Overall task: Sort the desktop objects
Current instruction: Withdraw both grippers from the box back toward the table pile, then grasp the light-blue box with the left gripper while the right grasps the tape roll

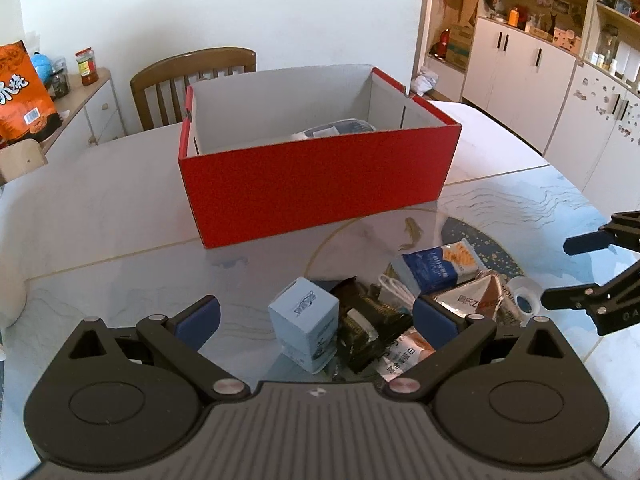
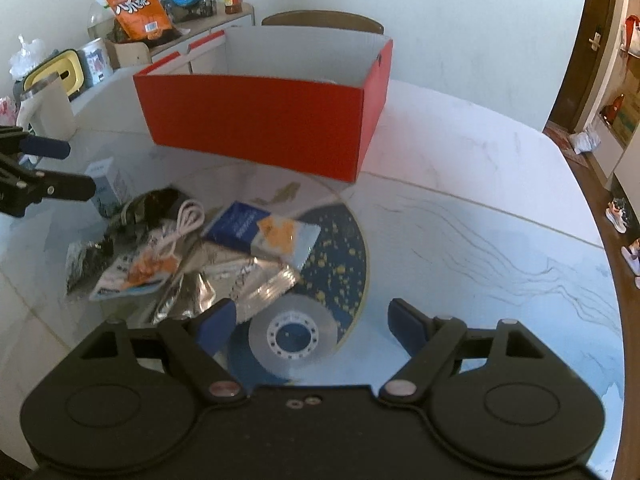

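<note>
An open-topped red box (image 1: pixel 312 184) stands on the table past a pile of small items. My left gripper (image 1: pixel 316 320) is open above the pile, with a light blue carton (image 1: pixel 306 330) between its fingers, untouched by the pads. Beside the carton lie a dark packet (image 1: pixel 368 332), a white cable (image 2: pixel 184 220), a blue and orange packet (image 2: pixel 256 228) and a silver foil packet (image 2: pixel 224 284). My right gripper (image 2: pixel 312 320) is open over a clear tape roll (image 2: pixel 292 336), which lies flat on the table. Something grey lies inside the box (image 1: pixel 336 130).
A wooden chair (image 1: pixel 192 80) stands behind the box. A sideboard (image 2: pixel 208 28) at the back left carries an orange snack bag (image 2: pixel 136 4) and a jar. A white jug (image 2: pixel 48 104) stands at the table's left. The table edge (image 2: pixel 600 220) curves along the right.
</note>
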`<action>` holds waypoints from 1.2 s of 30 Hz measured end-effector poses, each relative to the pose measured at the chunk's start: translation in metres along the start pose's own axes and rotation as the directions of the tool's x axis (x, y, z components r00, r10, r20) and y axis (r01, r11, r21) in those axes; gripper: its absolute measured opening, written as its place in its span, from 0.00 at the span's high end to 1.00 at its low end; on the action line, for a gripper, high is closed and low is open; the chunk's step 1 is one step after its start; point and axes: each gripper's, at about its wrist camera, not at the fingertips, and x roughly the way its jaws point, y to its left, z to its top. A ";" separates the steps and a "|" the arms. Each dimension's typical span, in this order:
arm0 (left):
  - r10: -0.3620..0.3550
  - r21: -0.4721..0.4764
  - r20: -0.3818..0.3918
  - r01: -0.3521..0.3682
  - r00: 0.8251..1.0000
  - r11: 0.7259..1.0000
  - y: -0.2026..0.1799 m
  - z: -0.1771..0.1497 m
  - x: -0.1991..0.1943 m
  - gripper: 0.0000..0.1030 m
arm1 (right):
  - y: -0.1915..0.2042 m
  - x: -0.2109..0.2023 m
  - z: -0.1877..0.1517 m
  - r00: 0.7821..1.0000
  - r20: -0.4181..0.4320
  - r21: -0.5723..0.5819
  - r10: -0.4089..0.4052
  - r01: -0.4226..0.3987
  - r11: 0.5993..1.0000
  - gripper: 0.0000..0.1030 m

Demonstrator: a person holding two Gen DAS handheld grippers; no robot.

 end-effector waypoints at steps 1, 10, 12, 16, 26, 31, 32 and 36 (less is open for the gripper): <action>0.003 -0.001 -0.002 -0.003 1.000 1.000 0.001 -0.001 0.002 0.00 | 0.000 0.001 -0.002 1.000 -0.004 -0.001 -0.001 0.001 1.000 0.20; 0.012 -0.039 -0.014 -0.012 1.000 0.999 0.012 -0.014 0.013 0.00 | 0.001 0.014 -0.013 0.999 -0.041 -0.002 -0.007 0.007 1.000 0.22; 0.010 -0.050 -0.010 -0.010 1.000 0.999 0.014 -0.014 0.014 0.01 | 0.003 0.017 -0.015 0.999 -0.048 -0.002 -0.008 0.008 1.000 0.22; 0.000 -0.060 0.000 0.000 1.000 0.998 0.015 -0.015 0.017 0.01 | 0.008 0.022 -0.018 0.998 -0.056 -0.007 -0.006 0.006 1.000 0.23; -0.026 -0.064 -0.002 0.025 1.000 0.998 0.014 -0.016 0.022 0.20 | 0.011 0.031 -0.019 0.997 -0.071 -0.010 -0.007 0.006 1.000 0.24; -0.042 -0.059 -0.004 0.042 0.999 0.997 0.011 -0.016 0.024 0.27 | 0.011 0.034 -0.019 0.997 -0.080 -0.011 -0.004 0.003 1.000 0.31; -0.044 -0.062 -0.004 0.044 0.999 0.997 0.011 -0.016 0.025 0.29 | 0.011 0.034 -0.019 0.997 -0.082 -0.010 -0.004 0.003 1.000 0.32; -0.046 -0.069 -0.010 0.045 0.999 0.997 0.012 -0.016 0.028 0.38 | 0.012 0.035 -0.020 0.997 -0.081 -0.006 -0.008 0.007 1.000 0.33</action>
